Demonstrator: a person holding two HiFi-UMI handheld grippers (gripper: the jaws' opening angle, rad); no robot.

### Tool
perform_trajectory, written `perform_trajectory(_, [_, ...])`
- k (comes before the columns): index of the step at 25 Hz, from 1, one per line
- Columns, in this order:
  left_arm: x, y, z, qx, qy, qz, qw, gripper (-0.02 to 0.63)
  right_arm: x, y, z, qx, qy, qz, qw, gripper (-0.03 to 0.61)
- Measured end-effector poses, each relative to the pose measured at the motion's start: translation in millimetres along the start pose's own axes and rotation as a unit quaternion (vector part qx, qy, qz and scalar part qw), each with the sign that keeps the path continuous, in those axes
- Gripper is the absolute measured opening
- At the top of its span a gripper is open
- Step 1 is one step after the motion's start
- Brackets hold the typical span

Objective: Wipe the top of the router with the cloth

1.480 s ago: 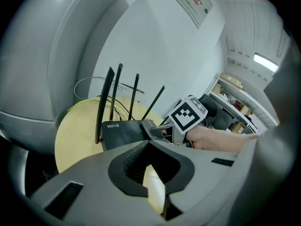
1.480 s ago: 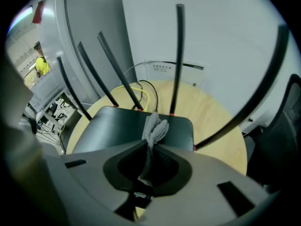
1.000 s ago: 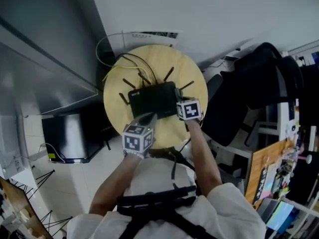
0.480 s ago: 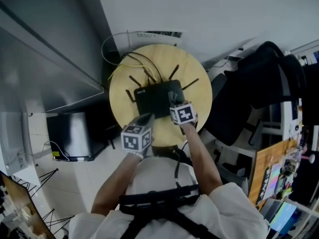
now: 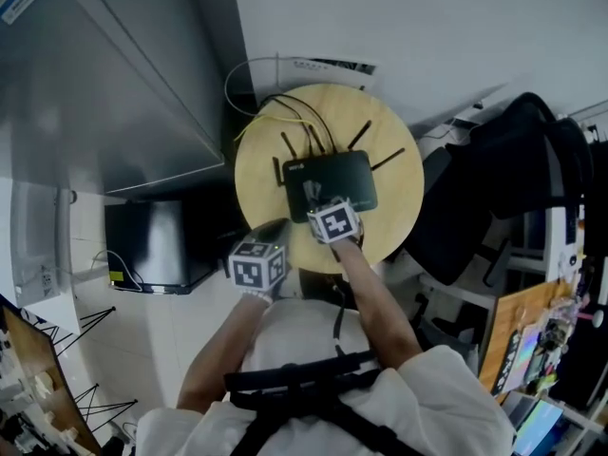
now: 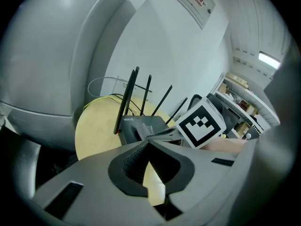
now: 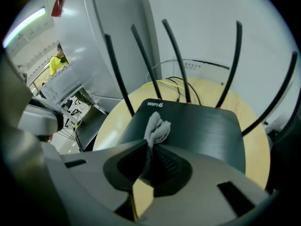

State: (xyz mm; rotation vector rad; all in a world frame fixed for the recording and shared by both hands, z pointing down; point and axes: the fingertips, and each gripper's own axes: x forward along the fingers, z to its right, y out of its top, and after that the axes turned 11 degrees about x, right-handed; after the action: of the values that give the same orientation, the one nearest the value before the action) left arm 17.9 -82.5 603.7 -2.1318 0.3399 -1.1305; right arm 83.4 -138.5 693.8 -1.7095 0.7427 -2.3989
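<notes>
A black router (image 5: 337, 177) with several upright antennas lies on a round wooden table (image 5: 261, 169). My right gripper (image 5: 316, 200) is over the router's front left part, shut on a small grey cloth (image 7: 156, 127) that rests on the router's top (image 7: 202, 126) near the printed corner. In the right gripper view, that gripper (image 7: 149, 147) shows the cloth bunched out past its tips. My left gripper (image 5: 276, 228) hovers at the table's front left edge, shut with nothing in it. In the left gripper view, its tips (image 6: 148, 138) meet, with the router (image 6: 143, 123) beyond them.
Yellow and black cables (image 5: 302, 122) run from the router's back to a white strip (image 5: 328, 65) at the wall. A grey cabinet (image 5: 123, 93) stands left, with a dark box (image 5: 142, 245) on the floor below. A black chair (image 5: 503, 179) is right of the table.
My right gripper has slid the cloth leftward across the router top, from its right front corner toward the left front. The left gripper stays by the table's front edge.
</notes>
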Motion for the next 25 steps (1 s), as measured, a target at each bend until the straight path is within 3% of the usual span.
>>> perform_trajectory(7, [-23, -18, -19, -0.006, 0.017, -0.002, 0.9998, -0.003, 9, -10, -55, -0.02, 0.036, -0.011, 0.999, 0.038])
perform_trajectory(12, [-31, -19, -23, -0.006, 0.016, -0.001, 0.9999, -0.003, -4, -12, -73, 0.011, 0.069, 0.006, 0.998, 0.038])
perform_trajectory(17, [-25, -18, -15, 0.0, 0.005, -0.004, 1.0, -0.003, -1, -28, -50, 0.009, 0.041, -0.014, 0.999, 0.038])
perform_trajectory(25, [8, -11, 12, 0.013, -0.027, -0.019, 0.9994, -0.003, -22, -36, 35, 0.053, -0.017, -0.004, 0.998, 0.038])
